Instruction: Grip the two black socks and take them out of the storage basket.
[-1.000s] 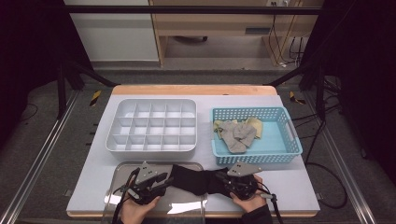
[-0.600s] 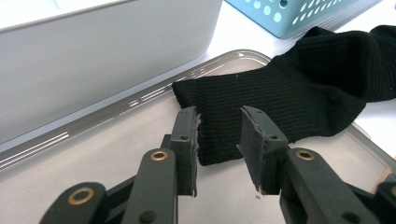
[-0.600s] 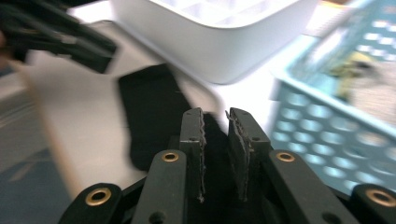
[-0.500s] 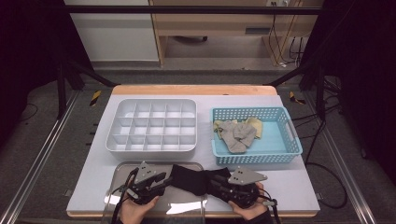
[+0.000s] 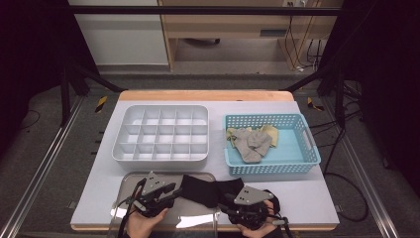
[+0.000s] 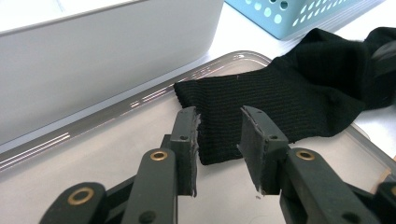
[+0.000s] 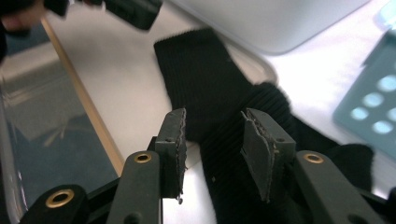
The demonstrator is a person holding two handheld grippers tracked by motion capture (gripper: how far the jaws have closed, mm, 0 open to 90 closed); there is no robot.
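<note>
Black sock (image 5: 205,190) across clear tray (image 5: 195,220), left gripper (image 6: 219,135) parted over its cuff; right gripper (image 7: 212,140) just opening, sock below

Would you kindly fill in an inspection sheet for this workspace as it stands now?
Surface: white table, wooden far edge.
Job's things: black sock lying half on the clear tray, half on the table.
Clutter: empty white compartment box; blue basket holding grey and yellowish socks.
Grippers: left tool open, sock's cuff between its jaws, unpinched; right tool has just been opening, jaws above the sock.
Cables: one trails from each tool; more at the far right floor.
Surroundings: grey floor, metal frame rails, wooden furniture behind.
</note>
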